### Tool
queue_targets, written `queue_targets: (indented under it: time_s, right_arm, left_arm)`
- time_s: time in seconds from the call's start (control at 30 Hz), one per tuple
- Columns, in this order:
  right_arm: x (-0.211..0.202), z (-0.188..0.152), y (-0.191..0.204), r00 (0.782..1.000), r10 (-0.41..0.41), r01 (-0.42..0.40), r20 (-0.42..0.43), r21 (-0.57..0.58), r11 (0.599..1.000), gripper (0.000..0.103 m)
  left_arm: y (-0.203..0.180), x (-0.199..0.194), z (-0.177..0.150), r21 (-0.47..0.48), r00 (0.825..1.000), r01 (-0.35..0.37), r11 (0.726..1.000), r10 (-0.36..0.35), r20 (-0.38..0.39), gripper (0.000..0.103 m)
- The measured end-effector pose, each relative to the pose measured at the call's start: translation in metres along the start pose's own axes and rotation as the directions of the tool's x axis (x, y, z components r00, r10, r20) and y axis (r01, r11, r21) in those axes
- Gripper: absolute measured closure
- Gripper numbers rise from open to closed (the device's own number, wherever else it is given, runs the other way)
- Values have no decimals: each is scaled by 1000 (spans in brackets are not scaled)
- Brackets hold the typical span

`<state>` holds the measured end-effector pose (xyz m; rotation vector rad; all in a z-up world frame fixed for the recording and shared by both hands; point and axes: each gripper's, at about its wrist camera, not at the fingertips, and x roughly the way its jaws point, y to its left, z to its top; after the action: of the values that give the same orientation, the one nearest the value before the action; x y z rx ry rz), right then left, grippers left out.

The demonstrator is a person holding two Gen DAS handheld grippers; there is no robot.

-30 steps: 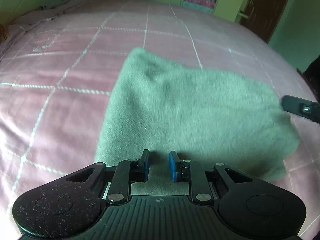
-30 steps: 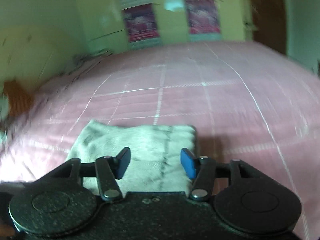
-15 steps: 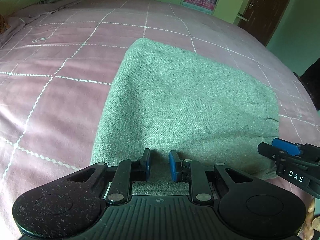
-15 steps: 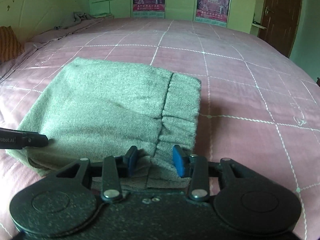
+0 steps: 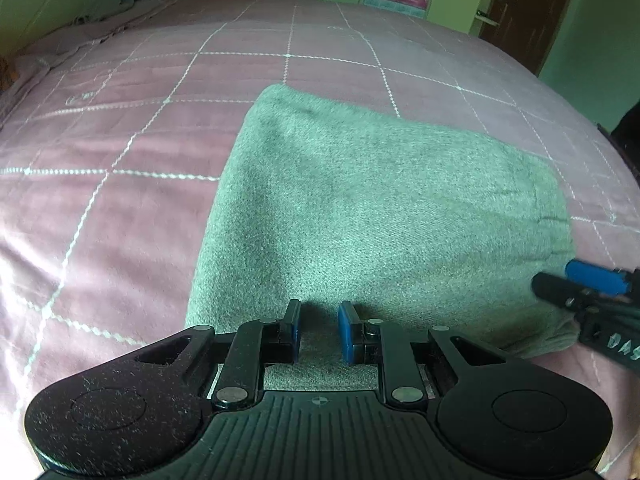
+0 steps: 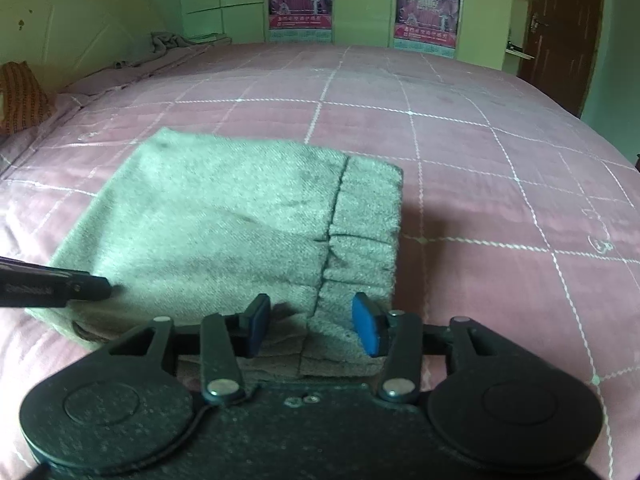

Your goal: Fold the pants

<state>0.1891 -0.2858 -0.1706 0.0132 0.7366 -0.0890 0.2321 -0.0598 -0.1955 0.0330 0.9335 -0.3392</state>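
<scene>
Grey-green pants (image 5: 380, 208) lie folded into a thick rectangle on the pink bed; they also show in the right wrist view (image 6: 240, 224), with the ribbed waistband (image 6: 368, 216) along the right side. My left gripper (image 5: 319, 332) is open with a narrow gap, over the near edge of the pants. My right gripper (image 6: 312, 330) is open wider, its fingers either side of the near waistband corner. The right gripper's blue tip shows at the right of the left view (image 5: 592, 280); the left gripper's finger shows at the left of the right view (image 6: 56, 286).
The pink bedspread (image 5: 120, 200) with white grid lines stretches all round the pants. A crumpled grey blanket (image 6: 172, 42) lies at the far left. Green walls with two posters (image 6: 300, 0) stand behind, and a brown door (image 6: 560, 28) at the far right.
My right gripper has dropped from well above the bed to the near waistband corner and opened wider in the last half second. My left gripper stays at the near edge with the same narrow gap.
</scene>
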Motion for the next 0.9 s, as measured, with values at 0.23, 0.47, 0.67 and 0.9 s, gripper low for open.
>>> queue_targets:
  time_s: [0.23,0.47,0.67,0.9]
  right_arm:
    - [-15,24,-4,995,7,-10,95,26,1000,57]
    - [21,64,12,996,-33,36,84,-42,998,59]
    - [61,78,8,995,-87,89,40,-48,995,60]
    - [87,59,-3,994,-104,102,-28,-40,994,57]
  left_arm:
    - [-8,-5,31,49,999,-4,999,1,50,83]
    - [-11,44,70,71,999,-55,996,54,7,83]
    - [-9,76,103,17,999,-40,999,40,-5,83]
    - [-12,96,115,-28,998,-52,998,51,-21,83]
